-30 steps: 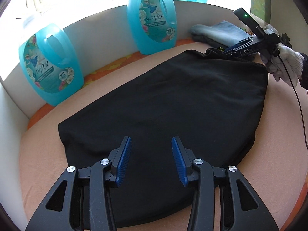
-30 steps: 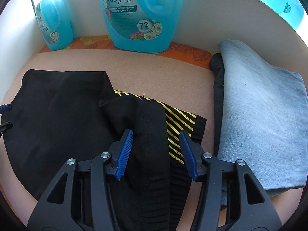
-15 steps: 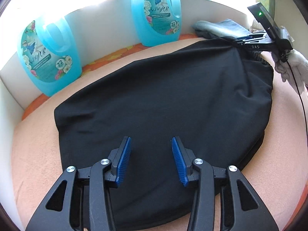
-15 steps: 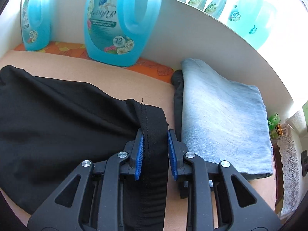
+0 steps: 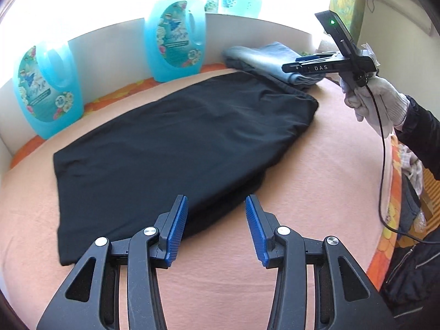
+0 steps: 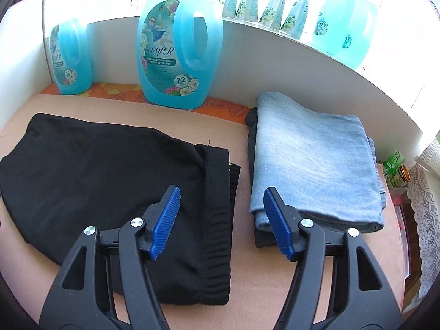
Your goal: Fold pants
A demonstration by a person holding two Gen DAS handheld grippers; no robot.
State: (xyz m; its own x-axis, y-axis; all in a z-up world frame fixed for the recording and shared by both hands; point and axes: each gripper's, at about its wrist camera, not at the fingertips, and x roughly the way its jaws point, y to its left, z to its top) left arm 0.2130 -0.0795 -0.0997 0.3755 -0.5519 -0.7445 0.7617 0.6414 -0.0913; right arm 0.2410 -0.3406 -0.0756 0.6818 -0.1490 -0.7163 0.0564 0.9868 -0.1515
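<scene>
Black pants [image 5: 176,148] are lying folded on the table [image 5: 316,181].
Both the left gripper [image 5: 217,227] and the right gripper [image 6: 220,220] are hanging wide apart, grabbing nothing.

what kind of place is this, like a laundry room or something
Probably a home laundry-folding corner by a window: blue detergent jugs line the wall, black pants lie on a peach-covered surface, beside folded jeans.

Left wrist view: low, near, looking across black pants [image 5: 176,148] toward right gripper [image 5: 286,68]. Right wrist view: above waistband end, facing detergent bottles [image 6: 176,55]. Shared: pants, folded jeans [image 6: 310,159].
</scene>
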